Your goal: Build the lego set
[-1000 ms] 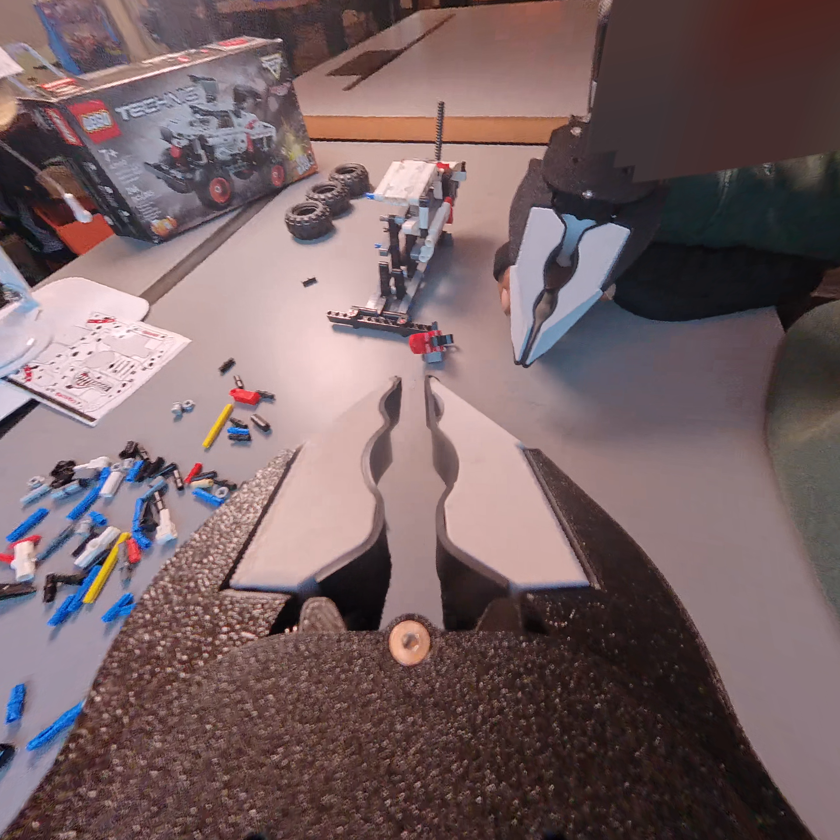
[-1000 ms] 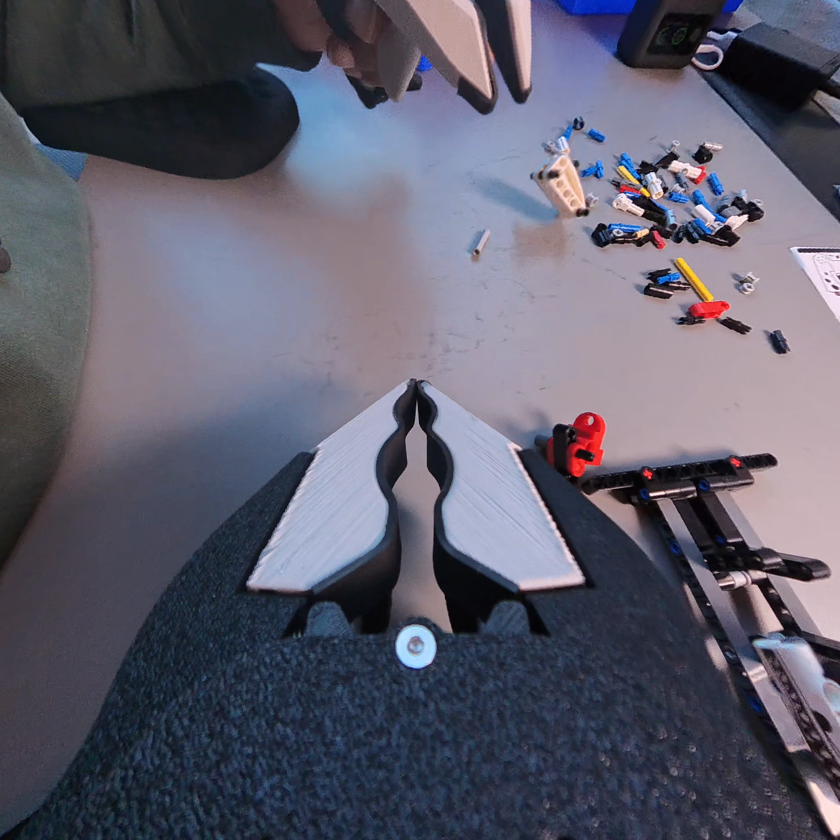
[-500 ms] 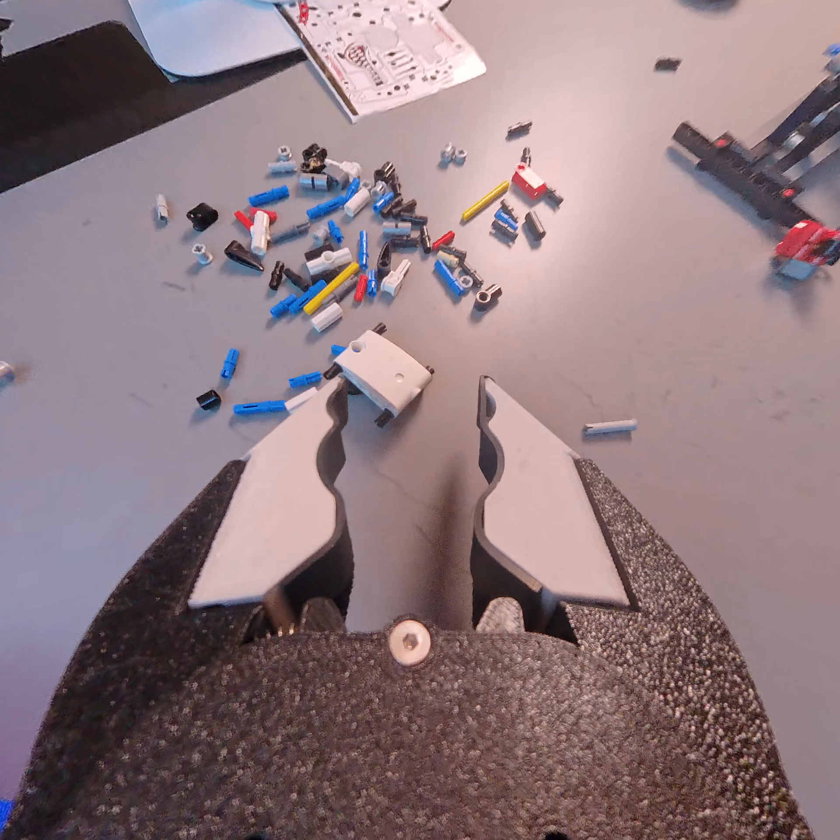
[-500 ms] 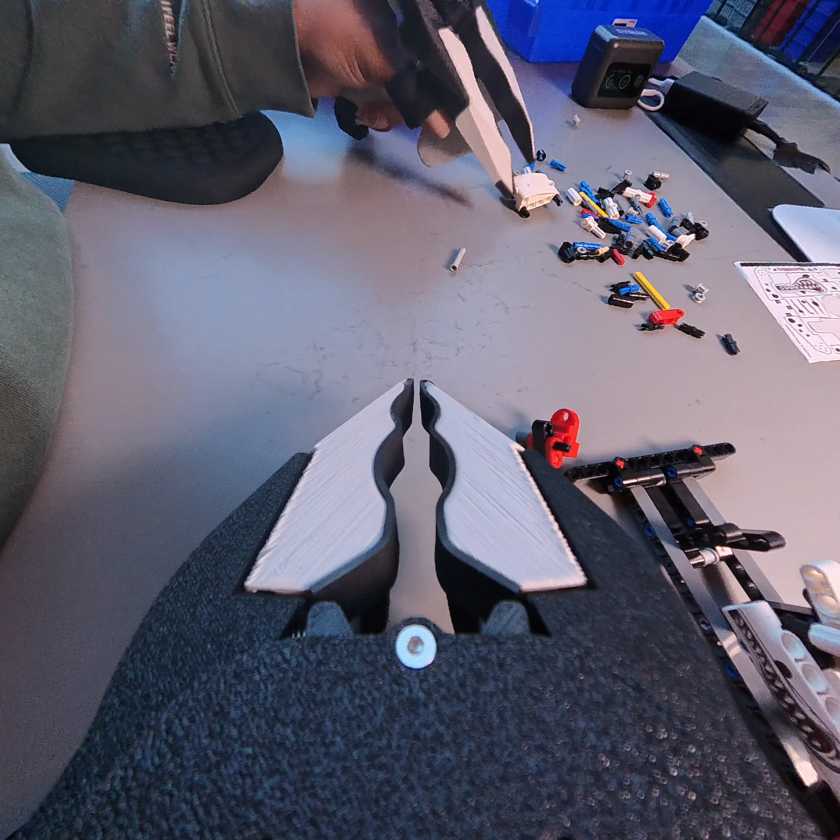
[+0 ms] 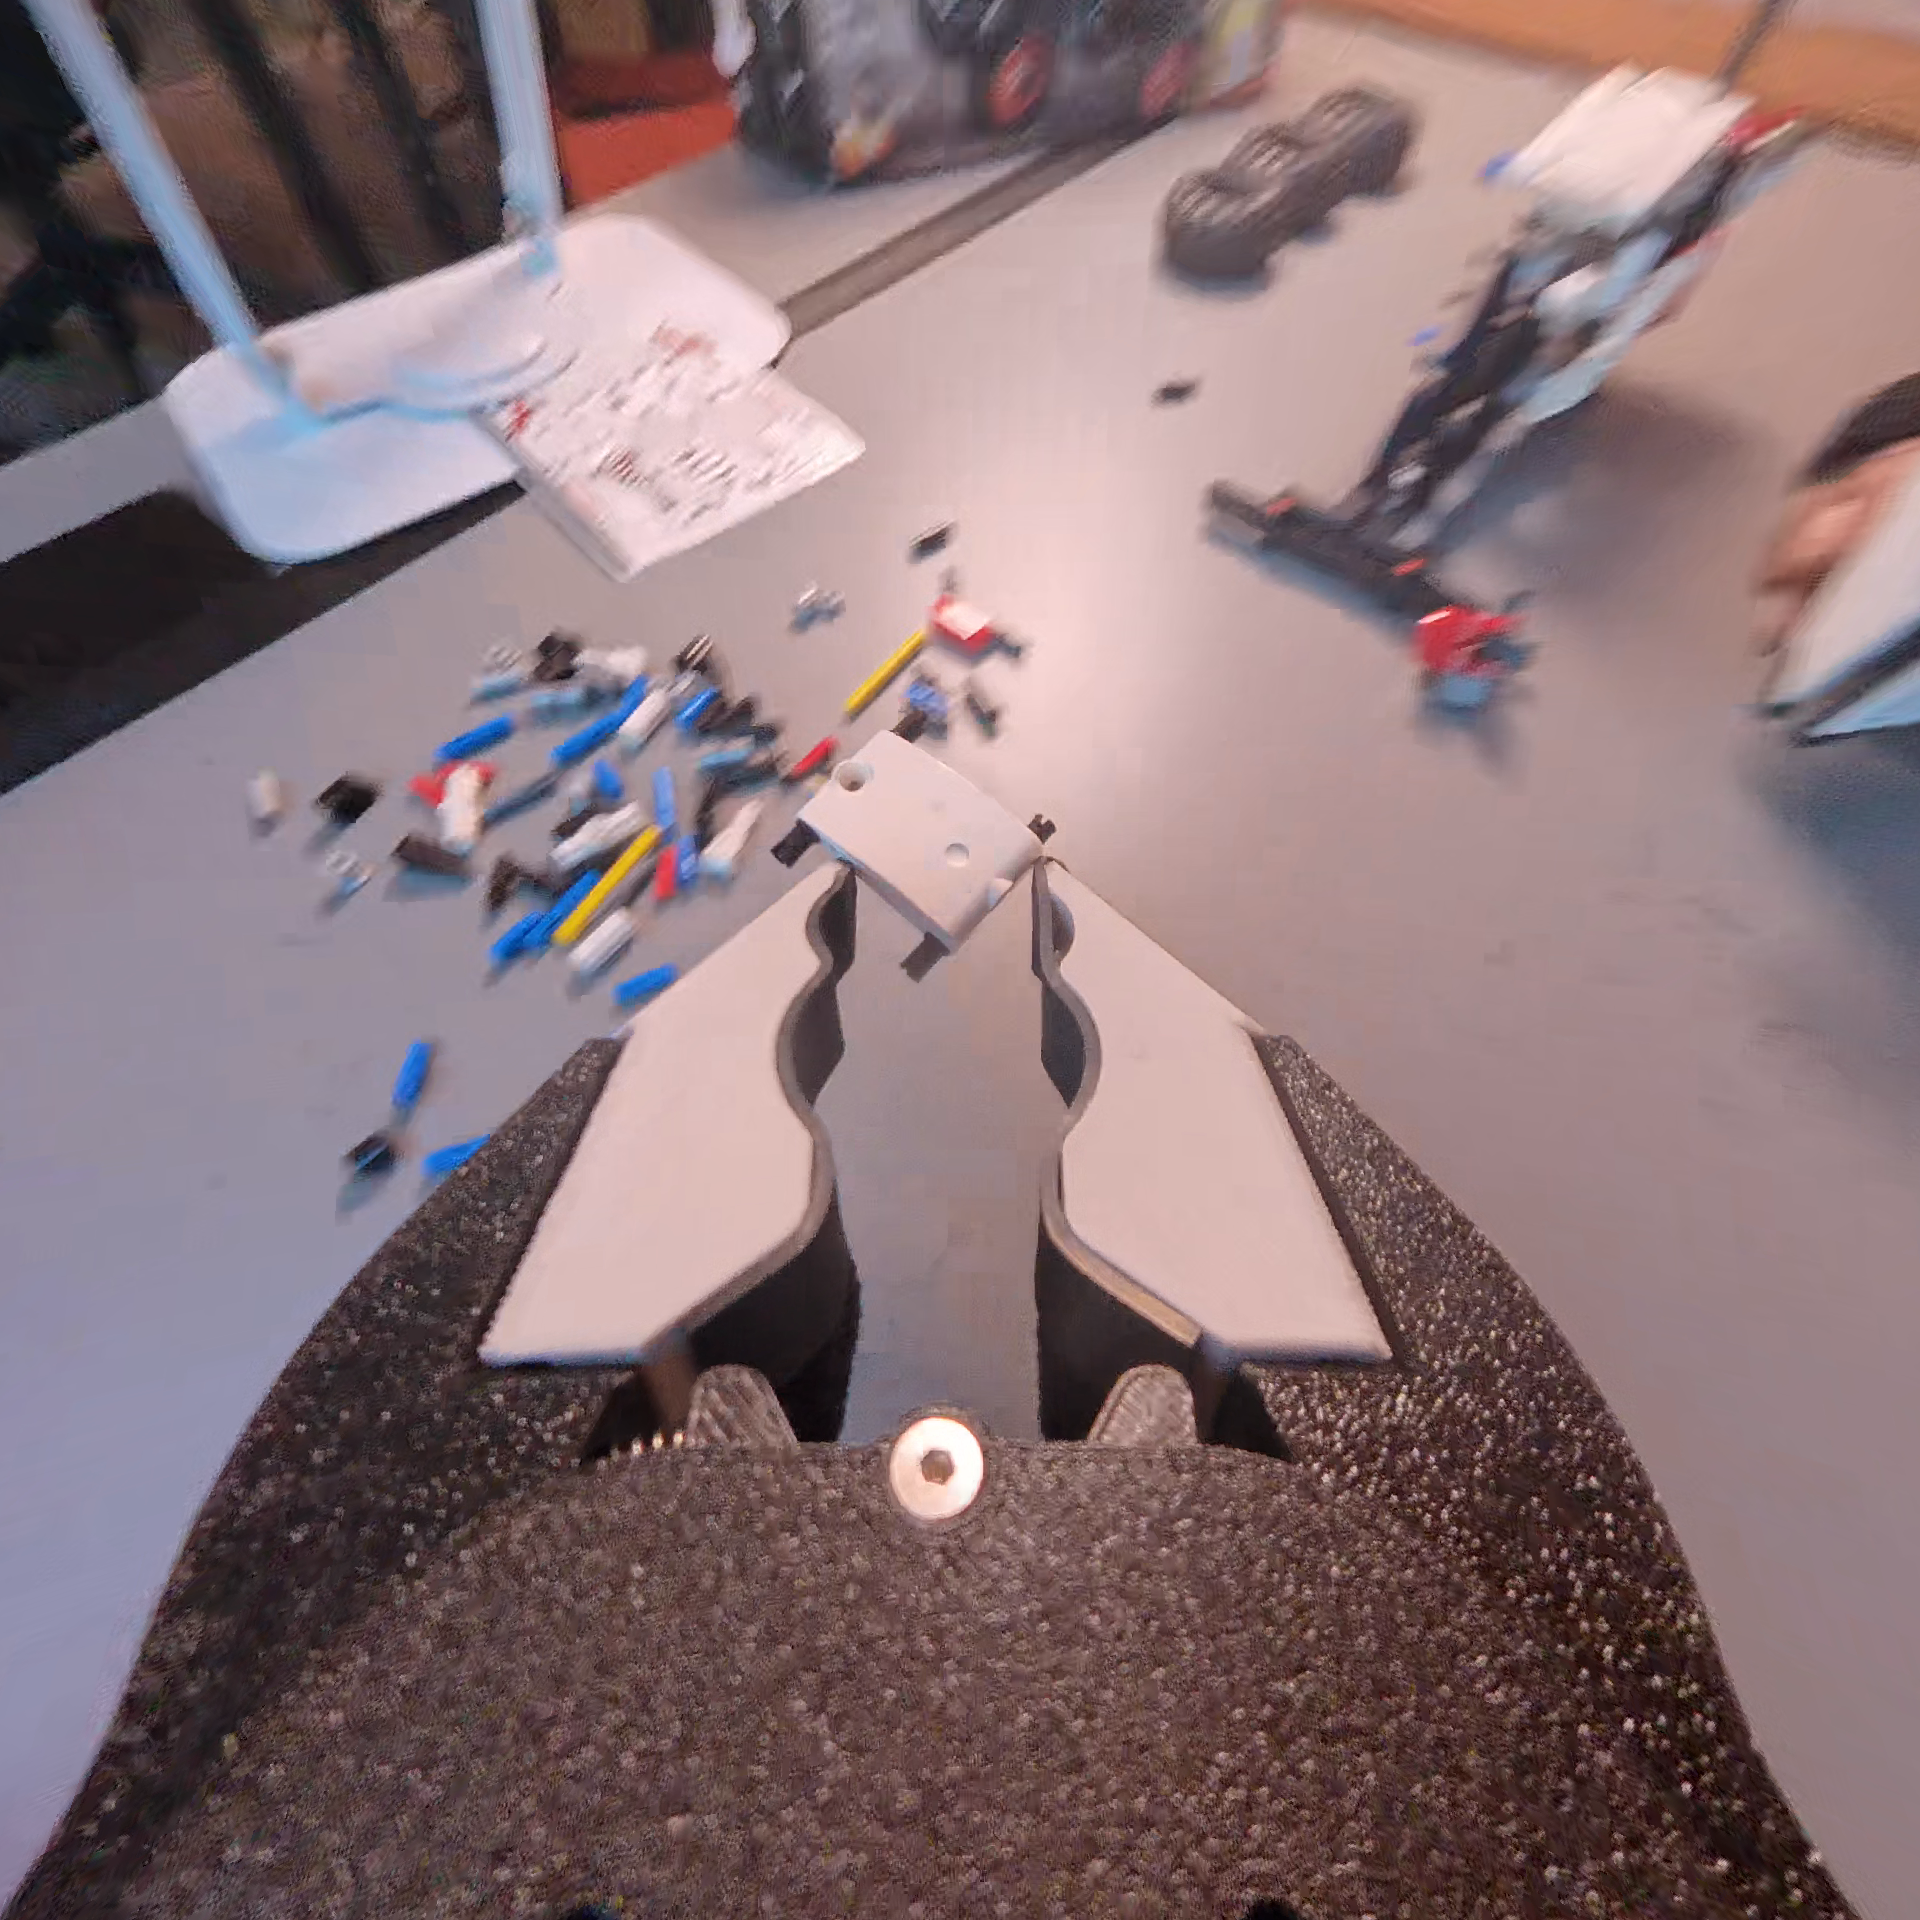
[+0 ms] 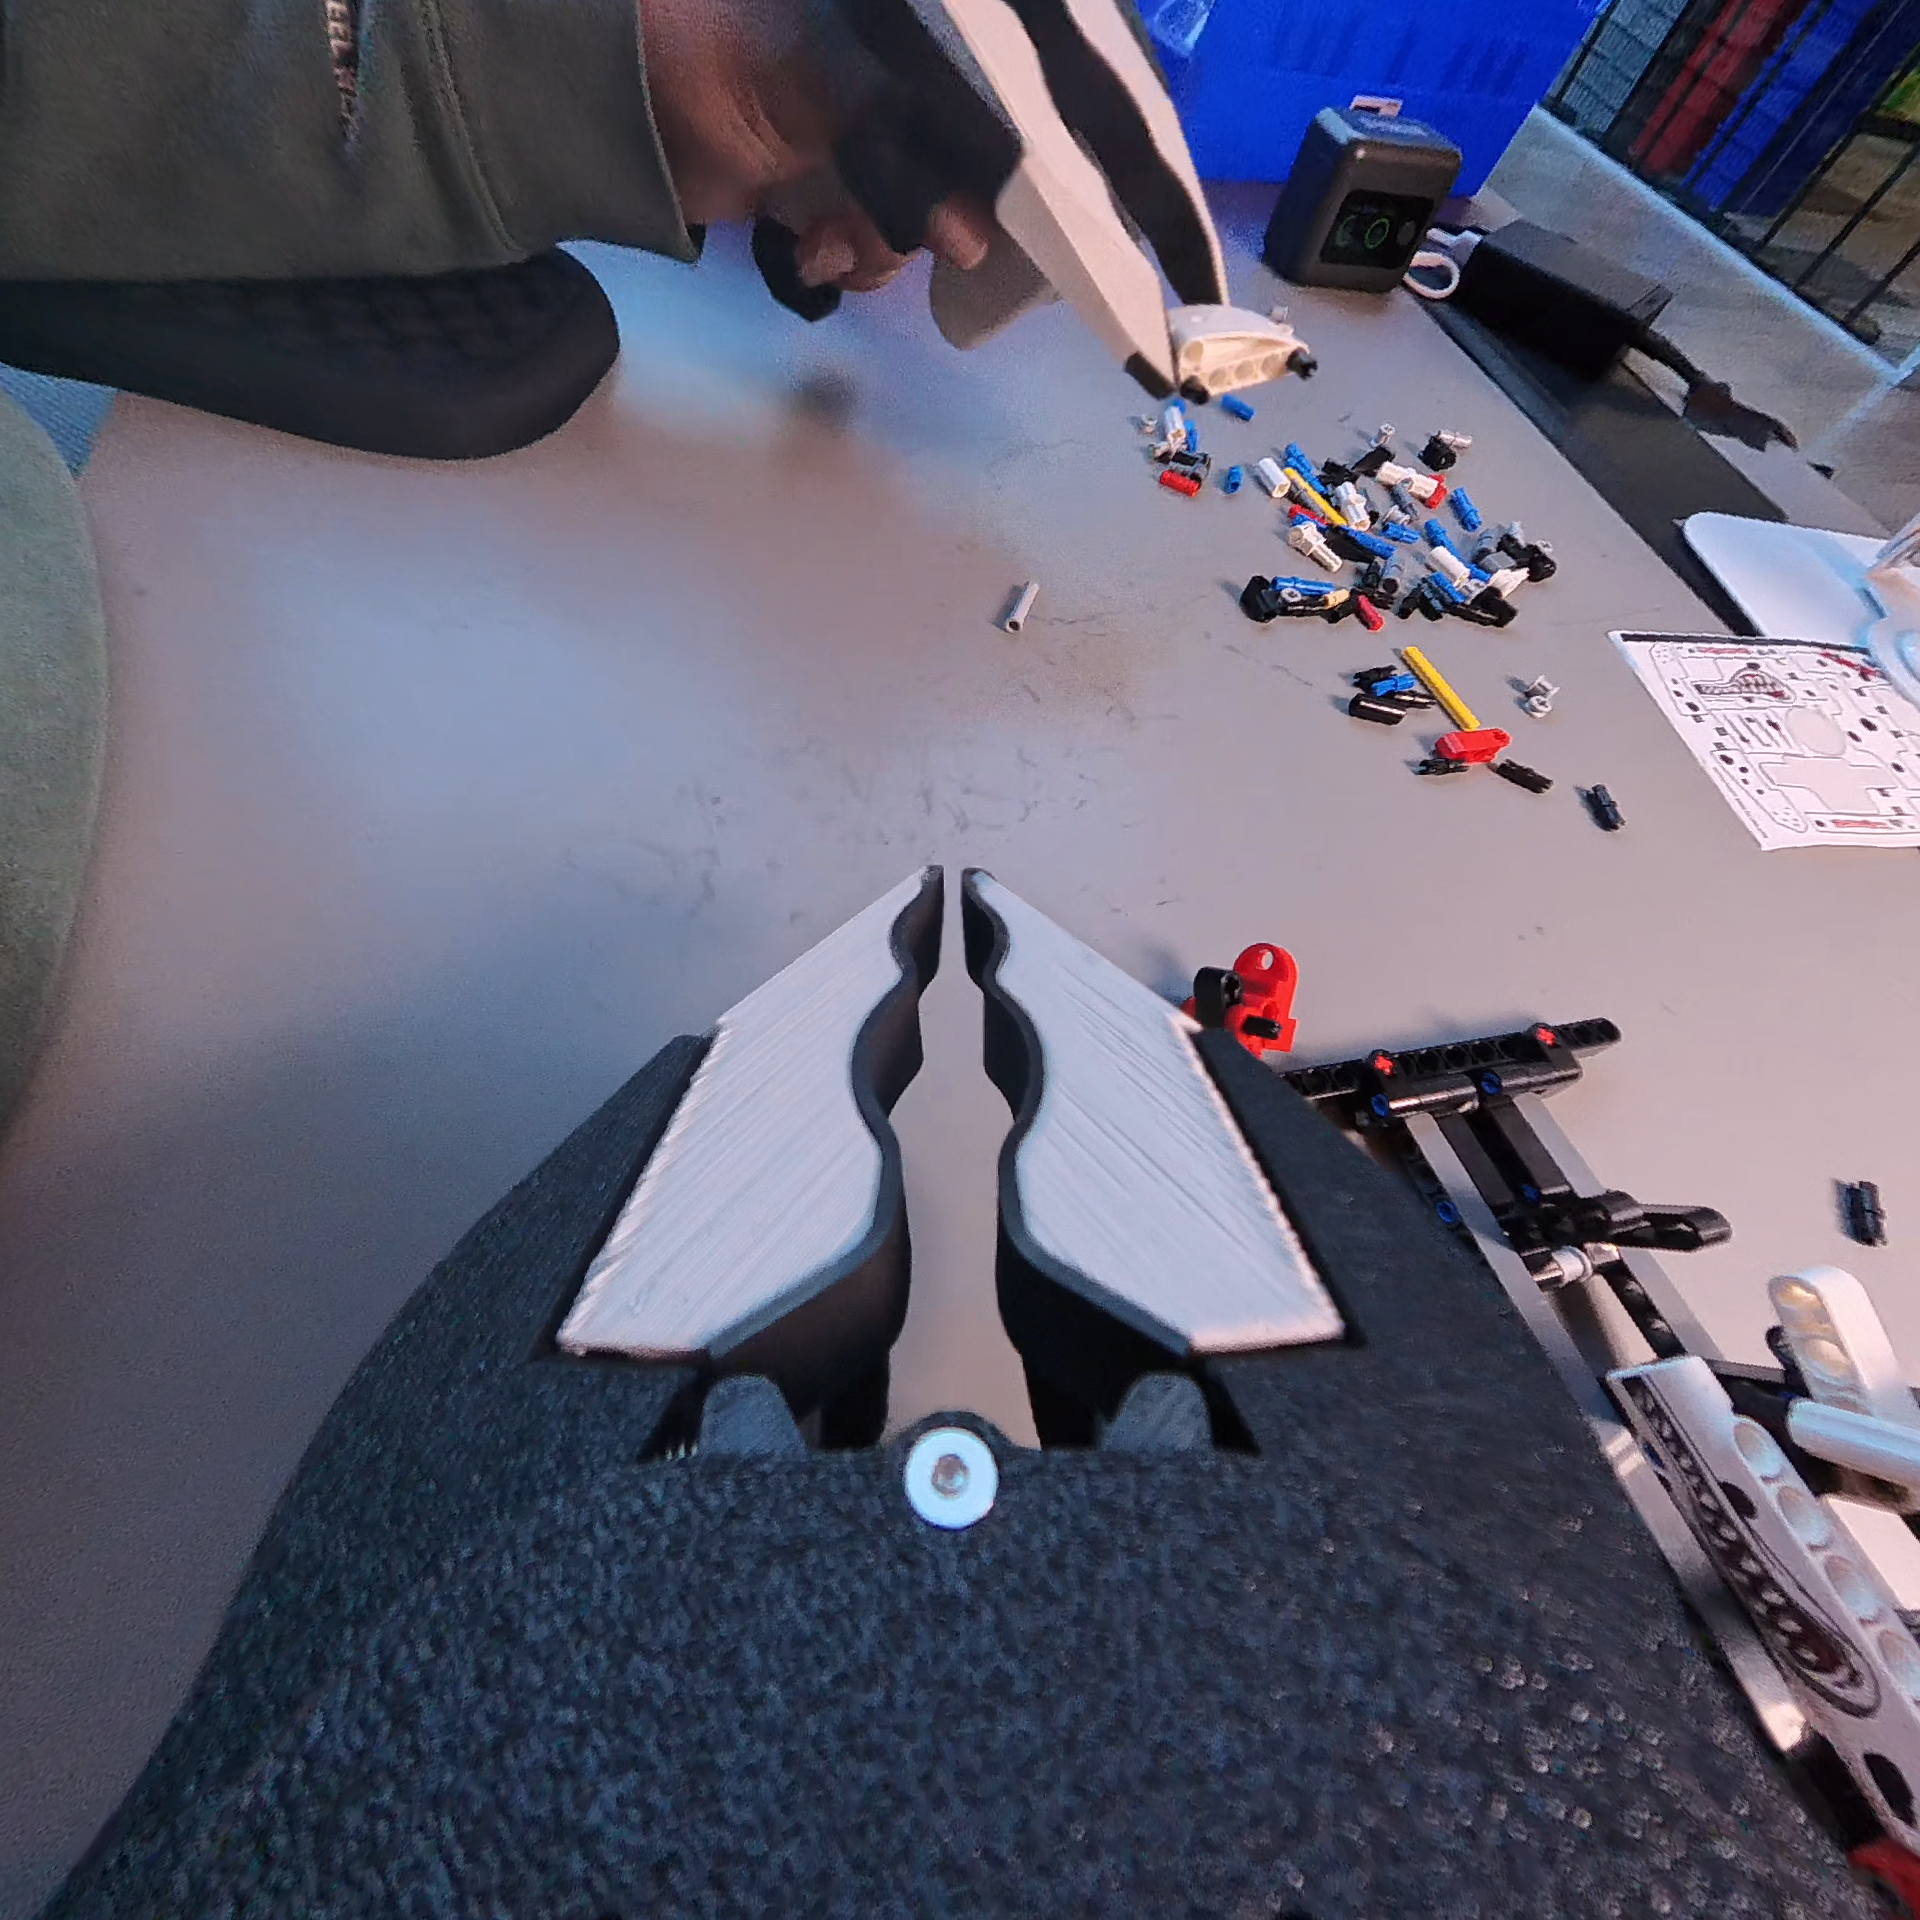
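Note:
My left gripper [image 5: 940, 878] is shut on a white panel piece [image 5: 920, 852] and holds it tilted above the grey table. In the right wrist view the left gripper [image 6: 1169, 364] shows far off, with the panel [image 6: 1236, 348] lifted above the pile of small pieces [image 6: 1382, 540]. The pile also shows in the left wrist view [image 5: 623, 800]. My right gripper [image 6: 951, 873] is shut and empty, low over the table beside a red piece [image 6: 1257, 987] and the partly built chassis [image 6: 1507, 1122]. The chassis [image 5: 1507, 395] is blurred in the left wrist view.
An instruction sheet [image 6: 1787, 738] lies right of the pile. A lone grey pin [image 6: 1018, 608] lies mid-table. Black tyres [image 5: 1278, 187] and the set's box [image 5: 987, 73] stand at the back. A black device [image 6: 1361, 203] and blue bin [image 6: 1351, 83] sit far off. Left tips to right tips: about 20 cm. My left gripper is the nearer one to the lone grey pin [image 6: 1018, 608]: about 7 cm, against 15 cm.
My left gripper has closed on the white panel and lifted it off the table, tilting up towards the chassis. My right gripper has stayed shut and barely moved.

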